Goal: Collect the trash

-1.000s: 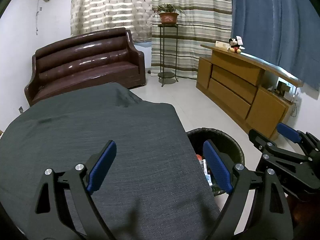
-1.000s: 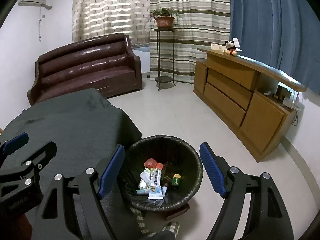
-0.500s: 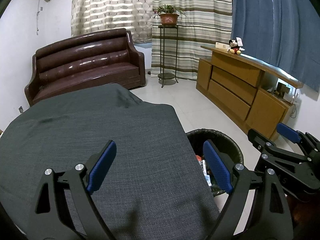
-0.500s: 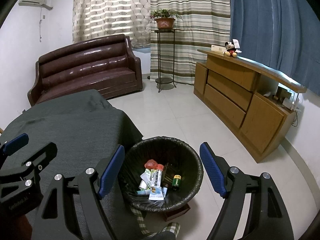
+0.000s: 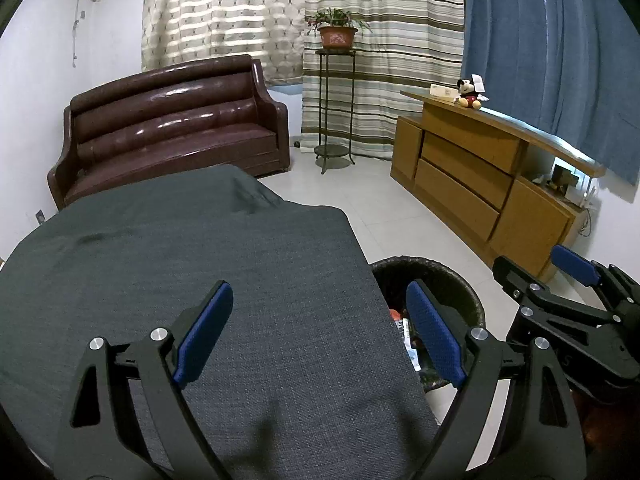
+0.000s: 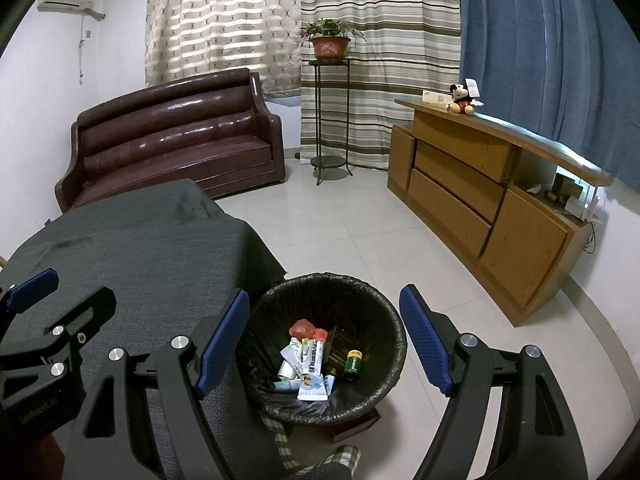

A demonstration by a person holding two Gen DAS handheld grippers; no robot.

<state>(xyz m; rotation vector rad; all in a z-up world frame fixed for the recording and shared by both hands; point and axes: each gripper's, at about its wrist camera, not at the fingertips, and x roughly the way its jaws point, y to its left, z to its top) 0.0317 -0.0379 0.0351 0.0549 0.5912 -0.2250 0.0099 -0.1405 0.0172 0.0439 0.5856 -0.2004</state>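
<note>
Black-lined bin [image 6: 324,344] with trash [image 6: 316,360] lies at twelve o'clock from the right tool [image 6: 324,340], nearer than the left tool [image 5: 320,332]; both spread, empty.

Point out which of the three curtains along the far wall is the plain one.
The blue curtain, rightmost, behind the wooden sideboard. It is plain blue, while the striped curtain behind the plant and the cream curtain above the sofa are patterned.

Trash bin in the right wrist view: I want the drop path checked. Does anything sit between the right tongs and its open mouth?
Nothing visible does. The right tongs are open and empty above the trash bin, whose mouth is uncovered, with wrappers and a small bottle inside. The grey-covered table stands beside it.
</note>
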